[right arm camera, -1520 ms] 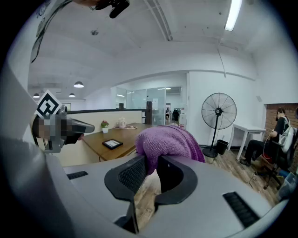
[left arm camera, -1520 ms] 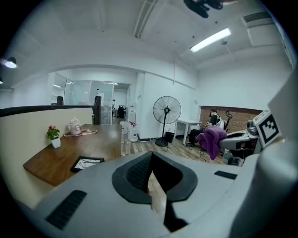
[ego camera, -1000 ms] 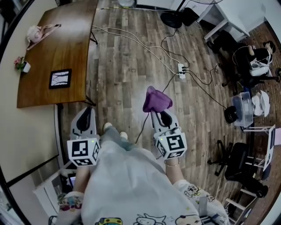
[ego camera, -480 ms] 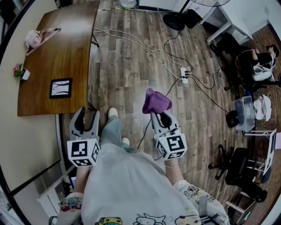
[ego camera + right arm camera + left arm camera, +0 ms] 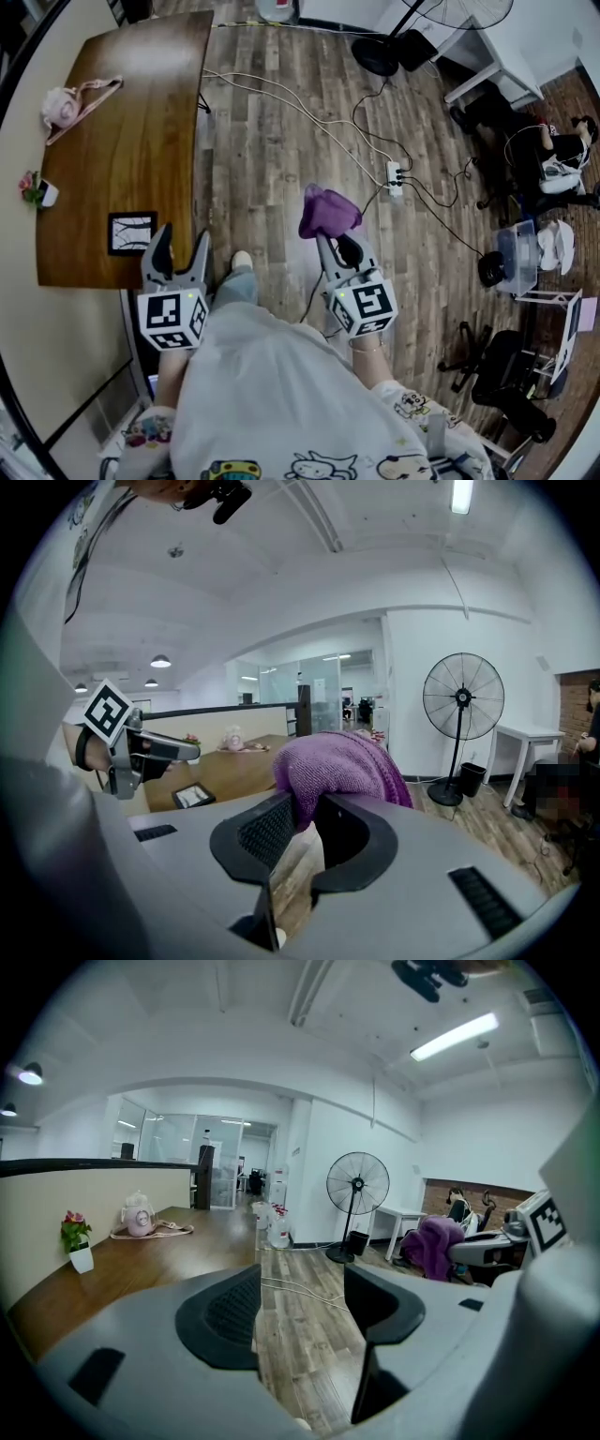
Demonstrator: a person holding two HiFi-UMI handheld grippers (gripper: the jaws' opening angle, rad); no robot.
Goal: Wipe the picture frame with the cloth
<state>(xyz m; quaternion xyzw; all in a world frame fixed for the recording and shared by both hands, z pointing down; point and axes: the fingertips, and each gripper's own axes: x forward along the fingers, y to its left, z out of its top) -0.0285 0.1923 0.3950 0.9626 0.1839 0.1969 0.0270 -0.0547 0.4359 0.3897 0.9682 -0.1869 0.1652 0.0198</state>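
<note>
A small black picture frame point(image 5: 131, 232) lies flat near the front end of the brown wooden table point(image 5: 141, 103); the right gripper view also shows the frame point(image 5: 192, 796). My left gripper point(image 5: 178, 249) hovers just right of the frame, at the table's front corner. Its jaws are opening, with nothing between them point(image 5: 300, 1297). My right gripper point(image 5: 330, 242) is over the wood floor, to the right, shut on a bunched purple cloth point(image 5: 328, 211) that bulges above its jaws point(image 5: 342, 766).
A pink bag point(image 5: 58, 103) and a small flower pot point(image 5: 37, 187) sit on the table. Cables and a power strip point(image 5: 395, 174) run across the floor. A standing fan point(image 5: 357, 1185), white desk, office chairs point(image 5: 511, 375) and a seated person point(image 5: 553, 150) are to the right.
The left jaws went from shut to wide open. Both grippers moved forward toward the table, so the frame now lies beside the left gripper. The cloth stays gripped.
</note>
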